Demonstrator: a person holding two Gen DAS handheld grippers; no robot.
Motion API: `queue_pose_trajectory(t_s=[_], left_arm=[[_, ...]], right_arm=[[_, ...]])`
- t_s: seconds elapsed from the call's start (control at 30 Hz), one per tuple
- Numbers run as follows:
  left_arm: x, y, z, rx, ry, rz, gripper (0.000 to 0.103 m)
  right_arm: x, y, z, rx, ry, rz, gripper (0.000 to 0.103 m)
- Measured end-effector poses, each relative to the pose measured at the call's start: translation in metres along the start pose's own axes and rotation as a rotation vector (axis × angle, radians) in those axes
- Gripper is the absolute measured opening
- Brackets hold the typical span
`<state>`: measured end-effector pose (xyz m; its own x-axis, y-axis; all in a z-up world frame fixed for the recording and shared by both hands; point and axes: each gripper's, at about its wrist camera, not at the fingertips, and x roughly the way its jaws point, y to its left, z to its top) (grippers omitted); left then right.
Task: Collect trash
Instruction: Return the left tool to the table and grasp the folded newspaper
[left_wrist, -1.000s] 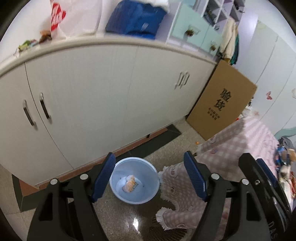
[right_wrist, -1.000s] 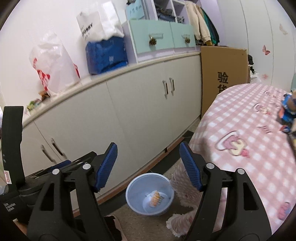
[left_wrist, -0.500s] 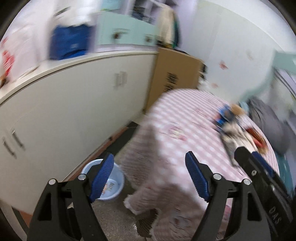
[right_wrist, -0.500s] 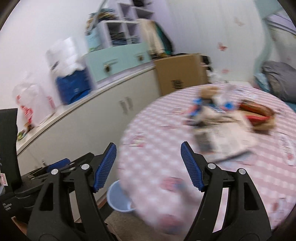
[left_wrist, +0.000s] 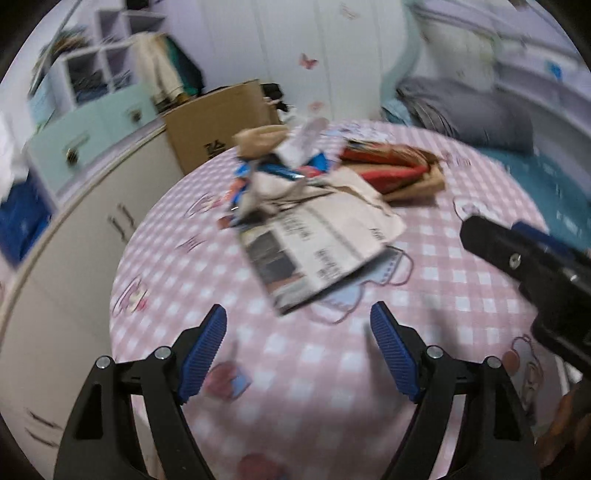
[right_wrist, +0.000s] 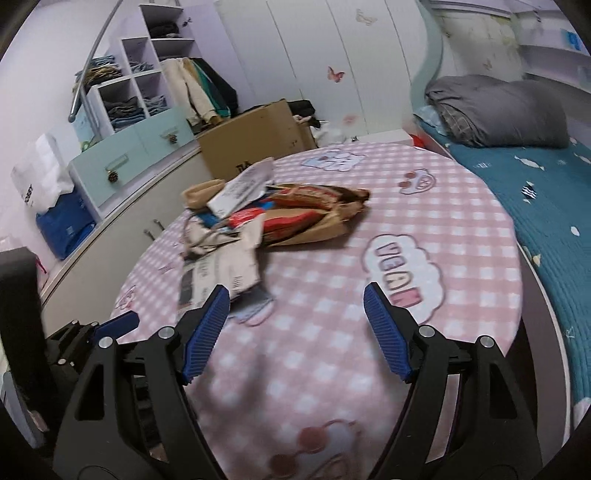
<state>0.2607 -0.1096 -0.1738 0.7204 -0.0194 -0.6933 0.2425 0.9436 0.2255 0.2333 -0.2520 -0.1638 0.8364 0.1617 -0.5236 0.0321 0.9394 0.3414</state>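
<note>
A heap of trash lies on the round table with the pink checked cloth (left_wrist: 295, 369) (right_wrist: 461, 229). It holds a folded newspaper (left_wrist: 317, 243) (right_wrist: 218, 273), crumpled blue and white wrappers (left_wrist: 273, 173), and a brown paper bag with red packaging (left_wrist: 399, 173) (right_wrist: 306, 218). A pale blue face mask (left_wrist: 384, 269) (right_wrist: 255, 310) peeks out under the newspaper. My left gripper (left_wrist: 297, 314) hangs open and empty just short of the newspaper. My right gripper (right_wrist: 295, 295) is open and empty over bare cloth, right of the heap.
White cabinets with a mint drawer unit (right_wrist: 133, 151) run along the left. A cardboard box (left_wrist: 218, 125) (right_wrist: 258, 136) leans behind the table. A bed with a teal cover (right_wrist: 546, 192) and a grey duvet (right_wrist: 495, 110) borders the table's right side.
Both views have swung away from the blue basin on the floor by the cabinets, rightward onto the table and its trash heap. Both grippers stay open and empty.
</note>
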Motion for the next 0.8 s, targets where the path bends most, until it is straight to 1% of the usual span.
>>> queue_pose_trajectory(t_s=[0.17,0.27,0.43,0.47,0.5,0.53,0.6,0.63,0.67,0.7,0.73,0.8], left_arm=[[0.02,-0.021,0.016,0.073,0.019,0.069,0.079],[0.026,-0.028,0.025,0.11,0.011,0.112,0.079],[0.034,-0.035,0.04,0.12,0.032,0.13,0.078],[0.036,-0.036,0.042,0.12,0.033,0.124,0.075],[0.039,-0.037,0.045,0.114,0.038,0.101,0.058],[0.042,-0.036,0.046,0.093,0.05,0.057,0.043],[0.04,-0.034,0.045,0.08,0.044,0.039,0.036],[0.038,-0.034,0.044,0.083,0.031,0.032,0.03],[0.034,-0.031,0.043,0.077,0.01,0.019,0.026],[0.031,-0.029,0.043,0.069,0.0,0.012,0.019],[0.024,-0.025,0.043,0.052,-0.019,0.004,0.014],[0.013,-0.017,0.042,0.025,-0.052,0.001,0.012]], right_arm=[[0.008,-0.019,0.006,0.015,0.021,-0.003,0.075],[0.014,-0.025,0.009,0.022,0.037,-0.001,0.076],[0.022,-0.027,0.013,0.02,0.064,0.019,0.077],[0.024,-0.026,0.014,0.017,0.067,0.016,0.077],[0.026,-0.026,0.015,0.017,0.071,0.013,0.077],[0.027,-0.026,0.016,0.02,0.074,0.02,0.077],[0.027,-0.026,0.016,0.025,0.081,0.033,0.077],[0.026,-0.025,0.016,0.019,0.081,0.034,0.077],[0.026,-0.024,0.015,0.016,0.081,0.034,0.077],[0.024,-0.023,0.015,0.014,0.08,0.036,0.077],[0.023,-0.021,0.016,0.014,0.079,0.039,0.077],[0.021,-0.019,0.016,0.013,0.075,0.046,0.077]])
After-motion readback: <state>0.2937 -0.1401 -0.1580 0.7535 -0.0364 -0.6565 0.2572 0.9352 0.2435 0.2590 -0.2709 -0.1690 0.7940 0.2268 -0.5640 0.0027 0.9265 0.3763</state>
